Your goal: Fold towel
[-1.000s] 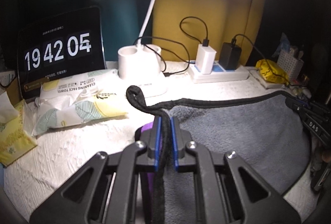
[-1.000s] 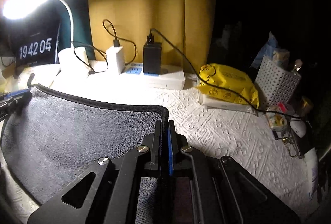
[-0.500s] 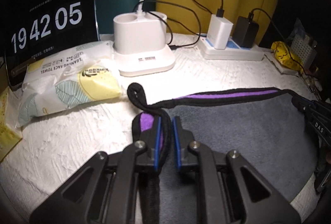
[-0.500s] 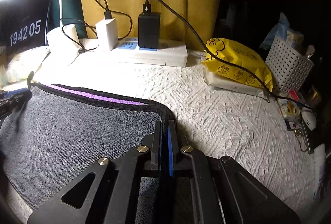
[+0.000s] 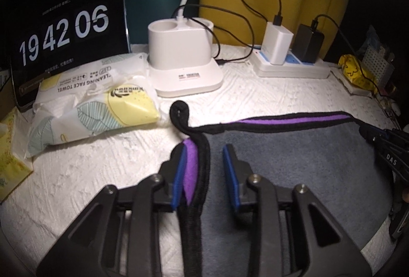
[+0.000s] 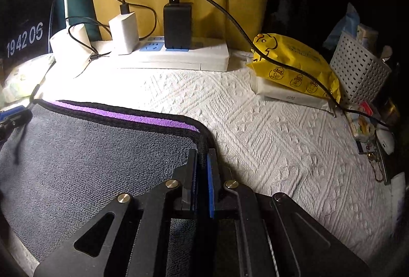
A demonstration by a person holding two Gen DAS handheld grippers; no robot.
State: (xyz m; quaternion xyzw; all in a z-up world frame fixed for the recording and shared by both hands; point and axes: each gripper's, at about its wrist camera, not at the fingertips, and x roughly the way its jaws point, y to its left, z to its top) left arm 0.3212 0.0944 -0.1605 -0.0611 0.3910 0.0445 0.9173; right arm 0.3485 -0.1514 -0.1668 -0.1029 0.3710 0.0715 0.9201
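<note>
A grey towel with black trim and a purple underside lies folded over on the white textured cloth; it also shows in the right wrist view. My left gripper is open, its jaws standing on either side of the towel's left black edge without clamping it. My right gripper is shut on the towel's right corner edge. The right gripper also shows at the right rim of the left wrist view.
Behind the towel stand a white lamp base, a power strip with chargers, a clock screen and a face towel pack. A yellow wipes pack and white basket sit at the right.
Both grippers lowered the towel's lifted edge down onto the lower layer. My left gripper's jaws then opened and let go of the edge. The right gripper stayed shut.
</note>
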